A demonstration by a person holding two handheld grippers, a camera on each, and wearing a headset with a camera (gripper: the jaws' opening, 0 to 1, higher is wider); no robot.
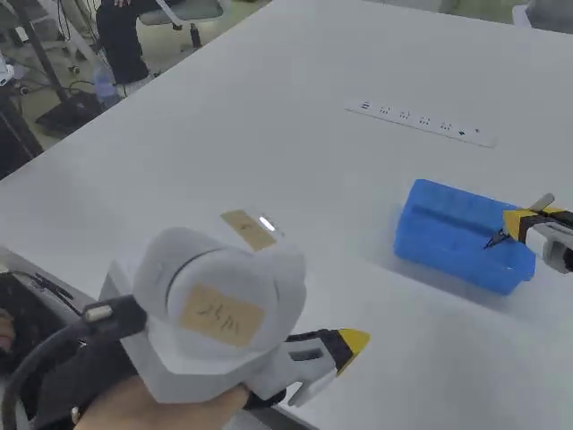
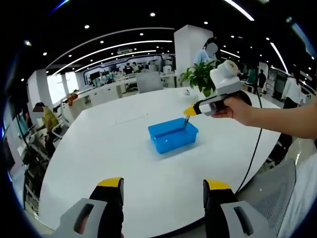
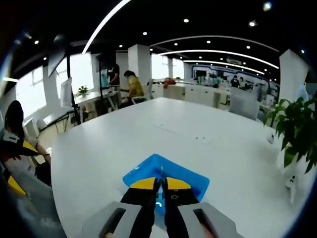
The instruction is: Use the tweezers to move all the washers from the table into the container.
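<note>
A blue container [image 1: 461,235] stands on the white table [image 1: 295,143]. My right gripper [image 1: 528,222] comes in from the right edge and is shut on the tweezers [image 1: 495,238], whose thin tips point down over the container's right end. In the right gripper view the yellow-tipped jaws [image 3: 160,184] are closed on the tweezers [image 3: 161,173], with the container [image 3: 148,173] right below. My left gripper [image 1: 340,354] hangs near the table's front edge, well left of the container. Its jaws [image 2: 163,187] stand wide open with nothing between them. No washer is clear enough to tell.
A flush power socket strip [image 1: 421,121] lies in the table beyond the container. A tan tape label [image 1: 249,228] is stuck to the table near the left gripper. Office chairs, desks and people stand around the table, and a potted plant [image 2: 200,77] sits at its far side.
</note>
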